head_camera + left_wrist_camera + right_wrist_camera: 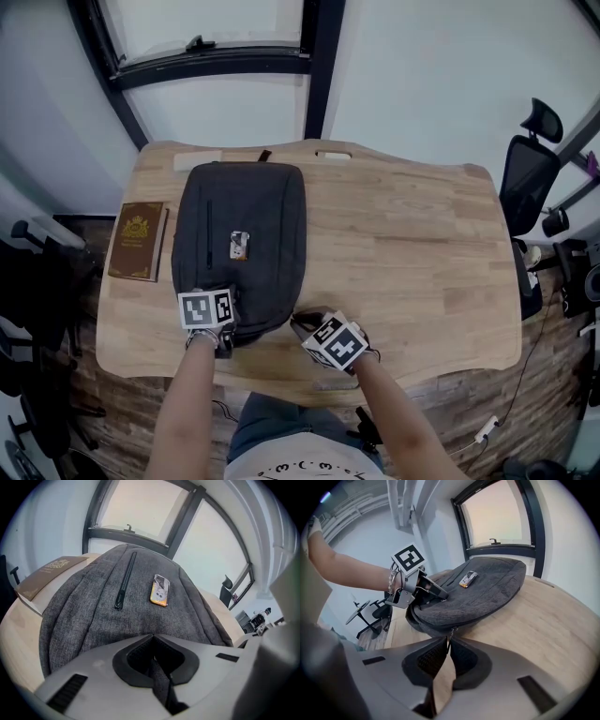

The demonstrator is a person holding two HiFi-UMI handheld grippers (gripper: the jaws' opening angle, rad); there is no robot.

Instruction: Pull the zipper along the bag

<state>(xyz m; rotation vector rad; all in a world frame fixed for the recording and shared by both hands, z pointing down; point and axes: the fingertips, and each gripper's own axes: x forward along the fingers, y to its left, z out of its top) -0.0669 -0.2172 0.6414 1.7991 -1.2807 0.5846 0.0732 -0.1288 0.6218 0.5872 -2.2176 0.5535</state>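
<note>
A dark grey backpack (248, 216) lies flat on the wooden table (412, 253), with a small orange-edged tag (239, 245) on its front. My left gripper (223, 334) sits at the bag's near end. In the left gripper view this gripper (153, 641) is shut on a fold of the bag's grey fabric (140, 616). My right gripper (300, 324) is at the bag's near right corner. In the right gripper view its jaw tips (447, 641) pinch the small metal zipper pull (451, 631) that hangs from the bag's (483, 592) side seam. The left gripper (419, 590) shows there too, on the bag's end.
A brown book (138, 241) lies left of the bag near the table's left edge. Two pale flat items (197, 160) (333, 155) sit at the far edge. An office chair (530, 169) stands off the table's right end. A closed pocket zipper (125, 581) runs along the bag's front.
</note>
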